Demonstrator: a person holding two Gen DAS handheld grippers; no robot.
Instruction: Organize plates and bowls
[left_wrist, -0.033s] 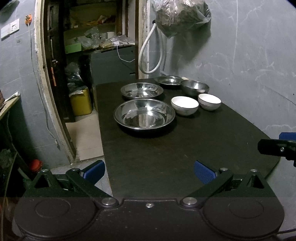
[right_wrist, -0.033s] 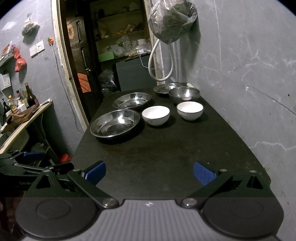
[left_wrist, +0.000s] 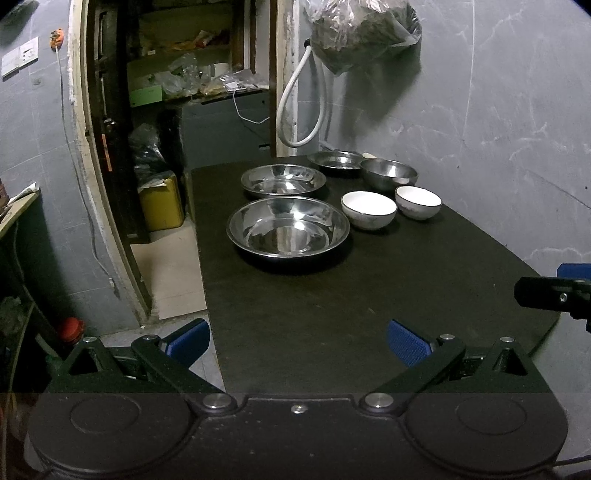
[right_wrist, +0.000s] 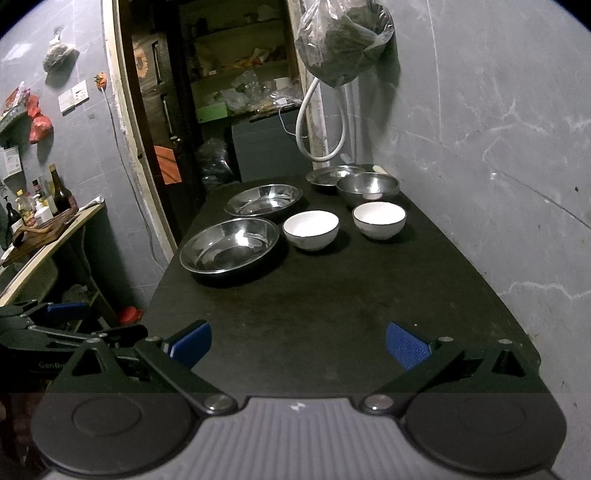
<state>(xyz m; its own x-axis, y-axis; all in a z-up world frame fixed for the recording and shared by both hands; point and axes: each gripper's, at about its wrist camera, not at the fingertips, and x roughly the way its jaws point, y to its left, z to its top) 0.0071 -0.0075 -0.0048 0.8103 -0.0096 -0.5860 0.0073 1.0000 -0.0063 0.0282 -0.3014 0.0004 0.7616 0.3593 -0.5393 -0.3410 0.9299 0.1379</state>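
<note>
While both grippers hover over the near end of the dark bench (left_wrist: 332, 314), their jaws stand wide apart and hold nothing. The left gripper (left_wrist: 297, 341) shows blue pads (left_wrist: 406, 341) on each finger; the right gripper (right_wrist: 298, 343) is spread the same way.

Surroundings, left to right in the right wrist view: a wooden side shelf (right_wrist: 48, 236) with bottles (right_wrist: 59, 192) lies far left of the jaws, then an open doorway (right_wrist: 221, 92) onto a cluttered storeroom, a white hose (right_wrist: 317, 122) looped on the wall, and a plastic bag (right_wrist: 343, 40) hanging above the far end of the bench. The grey wall (right_wrist: 498, 129) runs along the right side. In the left wrist view a yellow container (left_wrist: 160, 201) stands on the floor left of the bench.

Task items all sit well ahead of the jaws, with bare bench surface between. Ahead and left of centre is the large steel plate (left_wrist: 288, 230); directly behind it is a second steel plate (left_wrist: 283, 180). Just right of the large plate stands a white bowl (left_wrist: 368, 209), with a second white bowl (left_wrist: 418, 202) close beside it, apart. Behind these is a steel bowl (left_wrist: 388, 173), and a small steel plate (left_wrist: 336, 160) lies at the far end, its right edge hidden by the steel bowl.
</note>
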